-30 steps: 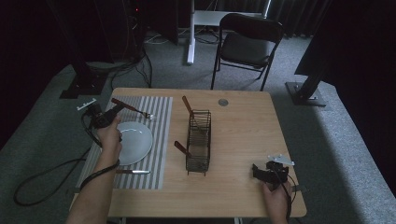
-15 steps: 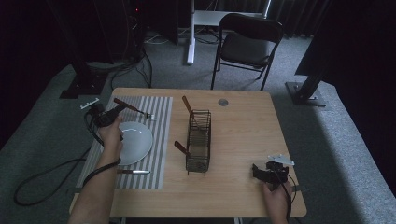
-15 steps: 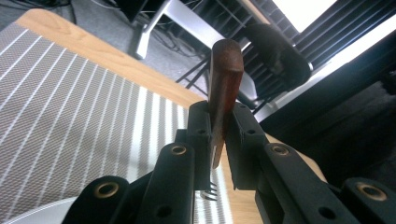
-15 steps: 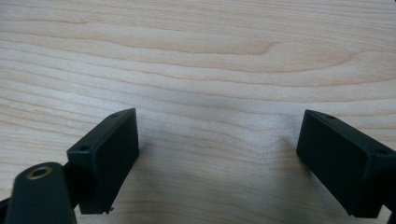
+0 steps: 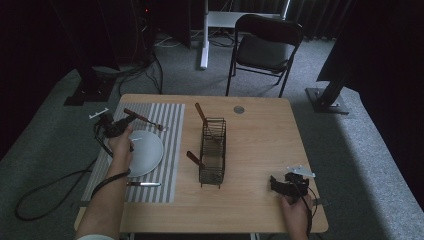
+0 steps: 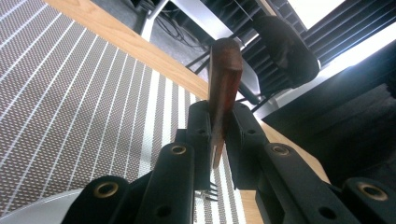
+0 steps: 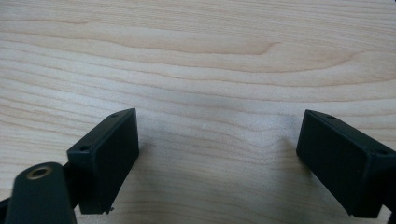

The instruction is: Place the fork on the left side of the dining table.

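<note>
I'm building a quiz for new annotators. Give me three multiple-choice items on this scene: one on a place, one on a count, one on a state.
1. The white plate lies
A. on the striped placemat
B. in the wire basket
C. on the chair

2. Wooden handles sticking out of the basket:
A. none
B. two
C. five

3. The right hand-held gripper is
A. shut on a knife
B. open
C. shut on the plate

Key: 1 A, stripes surround it. 2 B, both show in the high view. 3 B, its jaws stand apart over bare table.
</note>
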Available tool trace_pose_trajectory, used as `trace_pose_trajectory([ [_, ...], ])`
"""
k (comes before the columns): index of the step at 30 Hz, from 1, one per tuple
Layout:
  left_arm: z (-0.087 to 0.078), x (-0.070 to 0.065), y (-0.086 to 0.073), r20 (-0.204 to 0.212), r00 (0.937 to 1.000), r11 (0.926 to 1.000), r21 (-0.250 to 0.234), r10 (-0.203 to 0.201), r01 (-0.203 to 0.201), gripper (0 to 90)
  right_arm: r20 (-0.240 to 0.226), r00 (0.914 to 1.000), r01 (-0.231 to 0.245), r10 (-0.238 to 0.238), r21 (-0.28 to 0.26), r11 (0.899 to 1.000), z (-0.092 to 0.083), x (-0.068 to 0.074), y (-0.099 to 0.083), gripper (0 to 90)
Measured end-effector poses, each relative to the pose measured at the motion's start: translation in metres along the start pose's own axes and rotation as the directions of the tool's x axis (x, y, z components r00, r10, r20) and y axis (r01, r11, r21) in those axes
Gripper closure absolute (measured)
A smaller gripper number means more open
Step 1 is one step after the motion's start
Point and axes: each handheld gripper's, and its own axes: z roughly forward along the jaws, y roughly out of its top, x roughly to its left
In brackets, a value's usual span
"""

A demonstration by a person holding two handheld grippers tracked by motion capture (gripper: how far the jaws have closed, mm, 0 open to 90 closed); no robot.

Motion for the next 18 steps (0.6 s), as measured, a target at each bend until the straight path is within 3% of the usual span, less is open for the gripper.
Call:
trace_pose_trajectory([
  [3, 0.001, 0.009, -0.001, 0.024, 0.9970, 0.9973, -0.002, -0.073, 0.073, 73.5, 0.000, 1.0000, 0.000, 0.000, 0.000, 1.000, 0.000, 0.000, 0.000, 12.6],
  [4, 0.001, 0.011, -0.001, 0.014, 0.9970, 0.9971, 0.007, -0.076, 0.076, 71.4, 0.000, 1.0000, 0.000, 0.000, 0.000, 1.000, 0.000, 0.000, 0.000, 12.6],
  [8, 0.001, 0.014, -0.004, -0.023, 0.9982, 0.9983, 0.019, -0.055, 0.055, 71.4, 0.000, 1.0000, 0.000, 0.000, 0.000, 1.000, 0.000, 0.000, 0.000, 12.6],
  [13, 0.004, 0.015, -0.007, -0.105, 0.9944, 0.9993, 0.036, -0.006, 0.010, 60.2, 0.000, 1.0000, 0.000, 0.000, 0.000, 1.000, 0.000, 0.000, 0.000, 12.6],
  [14, 0.005, 0.015, -0.008, -0.129, 0.9917, 0.9993, 0.038, 0.000, 0.005, 57.9, 0.000, 1.0000, 0.000, 0.000, 0.000, 1.000, 0.000, 0.000, 0.000, 12.6],
  [16, 0.009, 0.015, -0.008, -0.197, 0.9802, 0.9985, 0.055, 0.015, -0.005, 51.2, 0.000, 1.0000, 0.000, 0.000, 0.000, 1.000, 0.000, 0.000, 0.000, 12.6],
  [17, 0.012, 0.015, -0.009, -0.236, 0.9714, 0.9970, 0.077, 0.024, -0.006, 51.2, 0.000, 1.0000, 0.000, 0.000, 0.000, 1.000, 0.000, 0.000, 0.000, 12.6],
  [18, 0.014, 0.016, -0.009, -0.252, 0.9672, 0.9957, 0.093, 0.031, -0.008, 48.7, 0.000, 1.0000, 0.000, 0.000, 0.000, 1.000, 0.000, 0.000, 0.000, 12.6],
])
